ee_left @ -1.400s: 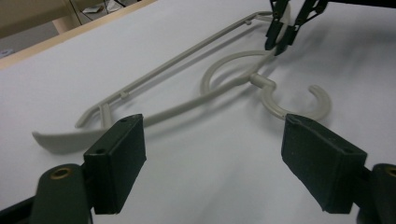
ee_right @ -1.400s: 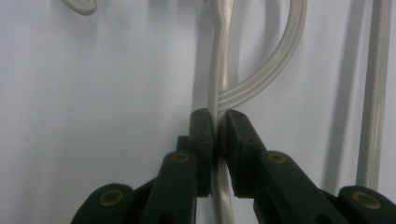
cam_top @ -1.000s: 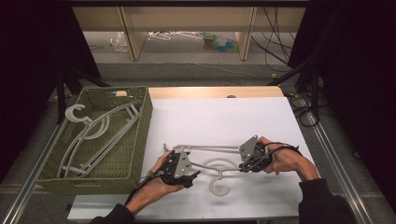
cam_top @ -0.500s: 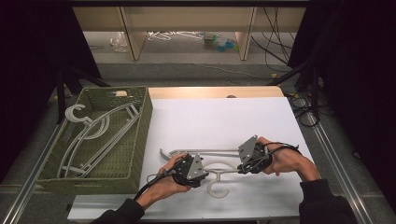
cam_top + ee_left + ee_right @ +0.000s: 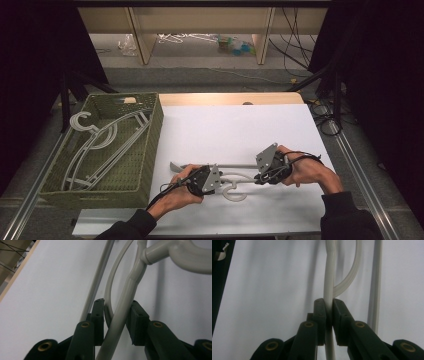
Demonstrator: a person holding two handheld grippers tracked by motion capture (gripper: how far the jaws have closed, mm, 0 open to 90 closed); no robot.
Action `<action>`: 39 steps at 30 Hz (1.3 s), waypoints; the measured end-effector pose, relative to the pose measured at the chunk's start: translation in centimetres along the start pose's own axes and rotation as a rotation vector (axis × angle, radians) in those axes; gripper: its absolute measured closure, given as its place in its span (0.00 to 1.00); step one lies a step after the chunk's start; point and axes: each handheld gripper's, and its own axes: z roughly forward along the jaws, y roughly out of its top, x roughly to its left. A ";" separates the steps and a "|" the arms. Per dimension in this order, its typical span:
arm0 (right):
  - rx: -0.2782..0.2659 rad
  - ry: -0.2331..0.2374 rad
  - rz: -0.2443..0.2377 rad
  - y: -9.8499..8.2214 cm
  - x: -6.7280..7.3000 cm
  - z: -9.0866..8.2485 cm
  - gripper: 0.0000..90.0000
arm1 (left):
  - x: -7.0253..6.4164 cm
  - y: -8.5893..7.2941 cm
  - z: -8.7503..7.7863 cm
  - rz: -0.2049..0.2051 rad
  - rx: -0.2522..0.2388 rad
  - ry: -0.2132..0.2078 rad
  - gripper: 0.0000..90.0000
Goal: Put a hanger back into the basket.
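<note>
A light grey plastic hanger [image 5: 235, 194] lies flat on the white table top [image 5: 235, 130], its hook toward me. My left gripper [image 5: 219, 180] is at the hanger's left shoulder. Its jaws have just been closing, and in the left gripper view [image 5: 116, 312] the pads [image 5: 136, 320] sit against the hanger's arm [image 5: 135, 277] and its curved rib. My right gripper [image 5: 258, 178] holds the right shoulder. In the right gripper view [image 5: 329, 306] it is shut tight on the thin arm [image 5: 329, 270]. The hanger's straight bar [image 5: 375, 285] runs beside it.
A green woven basket [image 5: 152, 130] stands at the table's left with several grey hangers [image 5: 100, 145] inside. Behind the table are a wooden edge [image 5: 225, 98], floor cables [image 5: 300, 45] and low shelving. Dark stands flank both sides.
My left gripper has slid a little to the right along the hanger and its jaws have closed onto the arm. The right gripper has kept still, shut on the hanger.
</note>
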 end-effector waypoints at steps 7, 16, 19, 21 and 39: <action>-0.061 -0.054 0.068 -0.4 -0.4 -0.9 0.85 | 0.6 1.1 -1.0 -0.041 -0.001 -0.037 0.82; -0.155 -0.251 0.158 -0.3 -0.6 -3.1 0.59 | 2.1 1.7 -2.1 -0.212 0.017 -0.026 0.88; -0.189 -0.303 0.194 -0.1 -0.5 -3.7 0.57 | 2.9 1.3 -2.5 -0.300 0.016 -0.044 0.88; -0.200 -0.337 0.225 0.0 -0.2 -3.9 0.55 | 3.4 1.0 -2.9 -0.357 0.012 -0.046 0.88; -0.347 -0.380 0.403 0.5 3.4 -3.1 0.51 | 6.6 -1.2 -6.6 -0.674 -0.090 -0.056 0.88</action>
